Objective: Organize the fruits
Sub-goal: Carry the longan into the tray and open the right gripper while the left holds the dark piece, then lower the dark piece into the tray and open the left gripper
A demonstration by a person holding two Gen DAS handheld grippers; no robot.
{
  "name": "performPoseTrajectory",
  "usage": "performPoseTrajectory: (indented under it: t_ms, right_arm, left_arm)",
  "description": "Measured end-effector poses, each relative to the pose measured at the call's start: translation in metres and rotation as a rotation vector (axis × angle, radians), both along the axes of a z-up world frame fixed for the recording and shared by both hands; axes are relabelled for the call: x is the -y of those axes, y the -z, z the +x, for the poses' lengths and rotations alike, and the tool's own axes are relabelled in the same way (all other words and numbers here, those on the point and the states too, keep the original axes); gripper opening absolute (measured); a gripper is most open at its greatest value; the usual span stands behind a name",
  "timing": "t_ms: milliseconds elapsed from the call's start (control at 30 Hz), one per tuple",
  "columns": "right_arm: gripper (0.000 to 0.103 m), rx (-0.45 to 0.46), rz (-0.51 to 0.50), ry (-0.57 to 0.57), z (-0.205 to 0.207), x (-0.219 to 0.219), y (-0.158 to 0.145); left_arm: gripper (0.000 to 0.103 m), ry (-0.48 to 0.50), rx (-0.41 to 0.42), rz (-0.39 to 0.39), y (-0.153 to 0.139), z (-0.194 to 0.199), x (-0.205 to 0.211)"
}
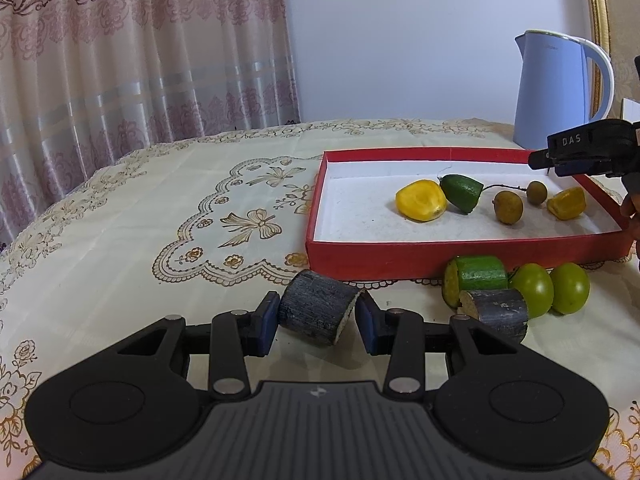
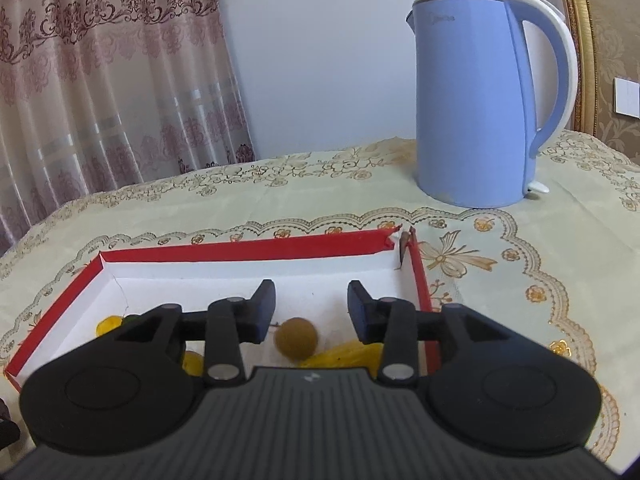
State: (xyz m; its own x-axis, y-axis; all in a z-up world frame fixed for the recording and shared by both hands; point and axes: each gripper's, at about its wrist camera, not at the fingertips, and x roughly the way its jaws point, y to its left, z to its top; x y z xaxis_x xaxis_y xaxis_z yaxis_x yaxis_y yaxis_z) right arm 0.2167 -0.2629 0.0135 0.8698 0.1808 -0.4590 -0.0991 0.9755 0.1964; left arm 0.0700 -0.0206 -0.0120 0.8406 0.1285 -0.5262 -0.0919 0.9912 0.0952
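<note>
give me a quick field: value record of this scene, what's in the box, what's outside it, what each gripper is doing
box: red box, white inside, on a patterned tablecloth
in box: yellow piece, green piece, two brown round fruits, orange piece
outside box: green cylinder piece, dark cylinder piece, two green round fruits
left gripper: jaws shut on a dark cylinder
right gripper: over the box, jaws open, nothing held
background: blue kettle, curtain
</note>
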Motion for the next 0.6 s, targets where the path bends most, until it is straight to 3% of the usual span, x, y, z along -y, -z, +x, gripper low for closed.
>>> performPoseTrajectory:
  t_ms: [33, 133, 167, 300, 367, 600]
  right_arm:
    - [0.038, 0.01, 0.015, 0.002, -0.002, 0.002, -0.001]
    - [0.059, 0.043, 0.073, 0.01, -0.009, 0.01, -0.004]
    - [0.061, 0.052, 0.084, 0.012, -0.012, 0.012, -0.005]
    - [0.061, 0.076, 0.077, -0.001, -0.022, 0.014, -0.009]
    - [0.068, 0.09, 0.077, -0.005, -0.025, 0.014, -0.011]
    - [0.075, 0.11, 0.062, -0.004, -0.031, 0.012, -0.014]
  left_arm:
    - [0.04, 0.001, 0.0, 0.0, 0.0, 0.0, 0.0]
    - [0.039, 0.003, 0.007, 0.001, -0.001, -0.001, 0.0]
    - [0.04, 0.004, 0.012, 0.002, -0.002, -0.001, 0.0]
    - [0.039, 0.001, 0.014, 0.017, -0.004, -0.003, 0.003]
    - [0.04, 0.007, 0.009, 0.016, -0.008, -0.005, 0.005]
    - [0.039, 0.06, 0.046, 0.021, -0.031, -0.001, 0.015]
